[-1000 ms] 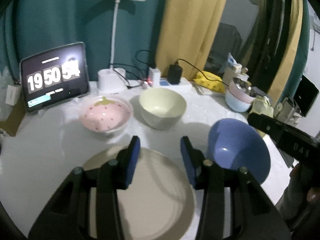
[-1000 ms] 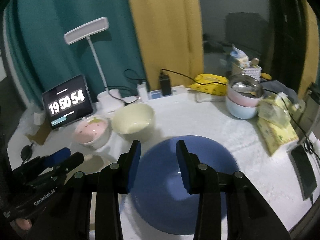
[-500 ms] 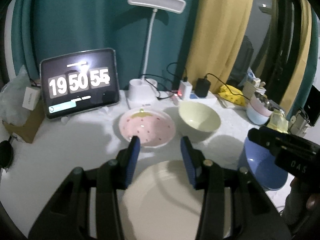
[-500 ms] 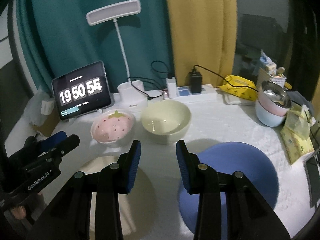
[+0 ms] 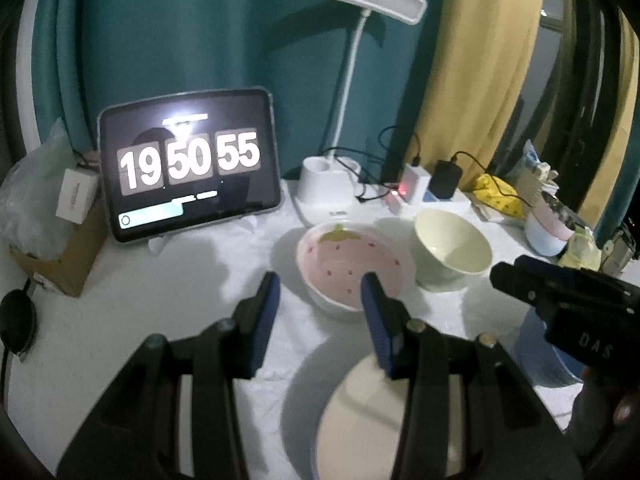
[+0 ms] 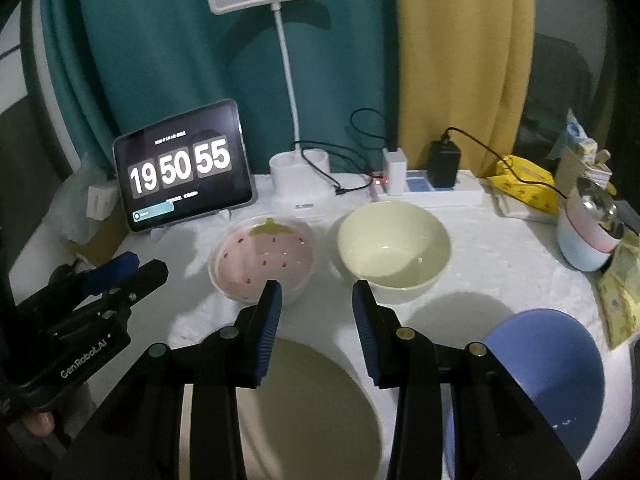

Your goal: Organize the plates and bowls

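Pink, with a strawberry drawn inside, the shallow bowl [image 6: 262, 258] stands on the white table [image 6: 480, 248] in front of the tablet clock [image 6: 182, 168]. Just beside it to the right stands the pale green bowl [image 6: 394, 250], apart from it by a narrow gap. Nearer to the camera lies the flat cream plate [image 6: 308, 404], and to its right the blue bowl [image 6: 548, 388].

The right gripper [image 6: 316, 312] hovers above the far edge of the cream plate, its jaws partly open and with nothing between them. The left gripper [image 5: 318, 306] hovers over the table left of the plate; its jaws are also partly open and empty, and the right finger overlaps the pink bowl only in the picture.

I judge that no dish is taken yet and the person is choosing the first one. To do this well, one gripper should come low to a rim, with one finger inside and one outside, and close firmly before lifting. The bowls have smooth glazed walls, so a shallow bite may slip. Stacking the smaller bowl into the bigger one seems sensible.

The right wrist view shows the whole blue bowl and the stacked small bowls [image 6: 588, 236] at the right edge. The left wrist view shows only a small part of the blue bowl, behind the other gripper, but it shows the cardboard box [image 5: 60, 264] at the left.
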